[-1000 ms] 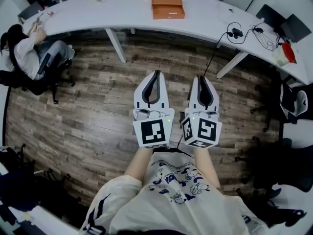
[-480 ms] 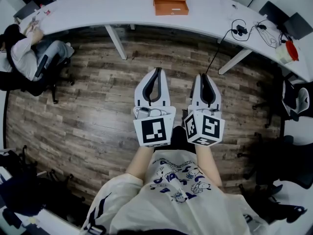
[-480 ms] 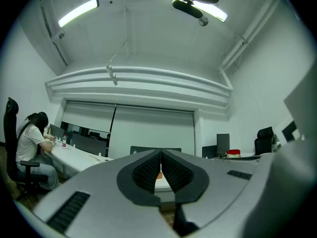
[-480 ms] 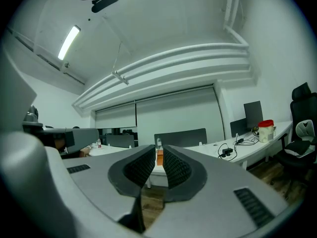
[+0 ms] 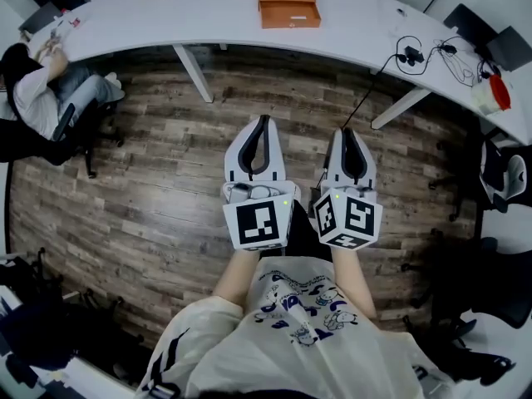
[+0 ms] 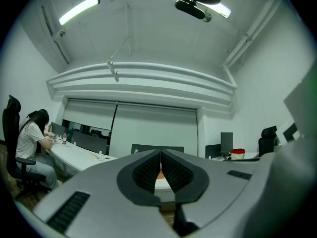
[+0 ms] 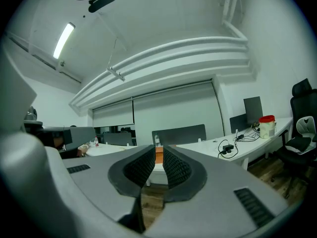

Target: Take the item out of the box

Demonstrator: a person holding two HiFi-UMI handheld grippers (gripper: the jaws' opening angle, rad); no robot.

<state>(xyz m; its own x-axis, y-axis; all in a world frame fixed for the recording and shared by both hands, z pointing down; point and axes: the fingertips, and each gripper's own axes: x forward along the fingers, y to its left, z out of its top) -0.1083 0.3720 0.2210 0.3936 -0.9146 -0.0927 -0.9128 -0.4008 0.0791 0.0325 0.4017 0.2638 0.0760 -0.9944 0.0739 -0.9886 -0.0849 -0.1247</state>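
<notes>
**Head view with both gripper views, near to far.** The wearer's printed shirt (image 5: 303, 306) fills the lower edge. Just beyond it, 2 marker cubes, left (image 5: 259, 223) and right (image 5: 349, 219), back the left tongs (image 5: 264, 123) and right tongs (image 5: 350, 133). The 2 tongs are held side by side above the wooden floor (image 5: 150, 189), well short of the desk (image 5: 208, 23). Both tongs are closed and grip nothing. In each gripper view the ribbed pads are drawn together, leaving a narrow slit through which a sliver of the distant box shows. The orange box (image 5: 288, 5) lies on the curved white desk, about midway along and set back from the near edge. Its contents cannot be seen. Cables (image 5: 416, 55) lie toward the desk's right end. A seated person (image 5: 33, 90) works at its left end.
</notes>
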